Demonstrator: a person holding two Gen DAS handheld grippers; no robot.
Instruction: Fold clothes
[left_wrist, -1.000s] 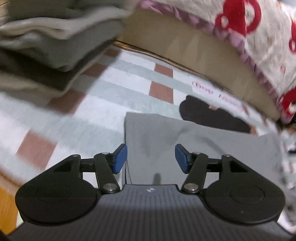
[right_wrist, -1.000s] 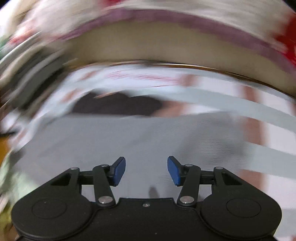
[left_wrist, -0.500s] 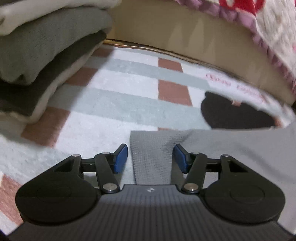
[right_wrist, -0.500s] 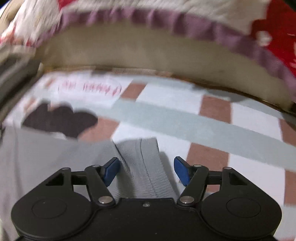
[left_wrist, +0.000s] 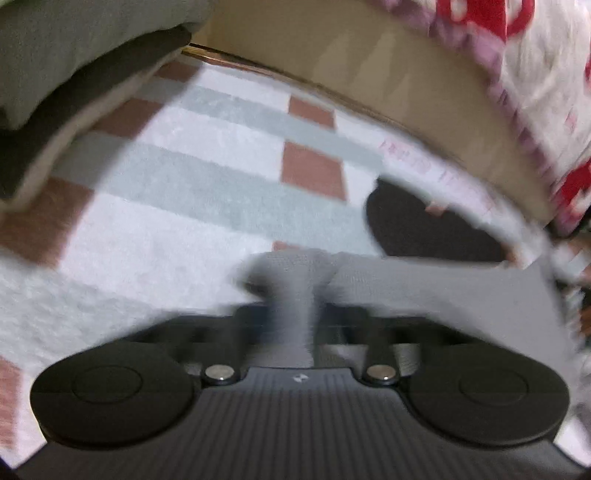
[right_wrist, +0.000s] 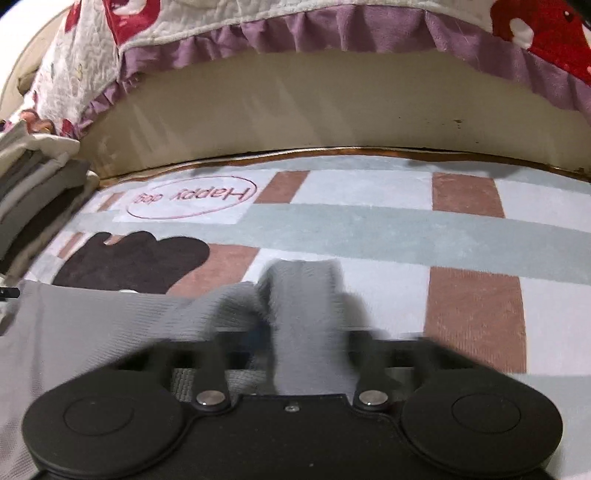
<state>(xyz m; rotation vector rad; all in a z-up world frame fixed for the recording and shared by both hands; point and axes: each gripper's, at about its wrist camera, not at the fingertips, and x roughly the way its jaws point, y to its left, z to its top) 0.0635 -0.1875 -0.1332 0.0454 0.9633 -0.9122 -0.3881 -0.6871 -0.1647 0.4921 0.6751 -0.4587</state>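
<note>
A grey knitted garment (left_wrist: 424, 288) lies flat on a checked rug (left_wrist: 166, 258). Its left corner is bunched up into a ridge between the fingers of my left gripper (left_wrist: 291, 314), which is shut on it. In the right wrist view the same grey garment (right_wrist: 110, 325) spreads to the left. Its right corner is gathered into a raised fold inside my right gripper (right_wrist: 303, 332), whose jaws are closing on the cloth. Both sets of fingertips are blurred and largely hidden by the fabric.
A stack of folded clothes (left_wrist: 74, 74) sits on the rug at the far left, also seen as the stack (right_wrist: 33, 184). A beige bed base (right_wrist: 332, 110) under a red-and-white quilt (right_wrist: 258, 22) with a purple frill borders the rug (right_wrist: 369, 229) at the back.
Both grippers dropped onto the garment's near corners and went from open to closed, pulling the cloth up into folds between the fingers.
</note>
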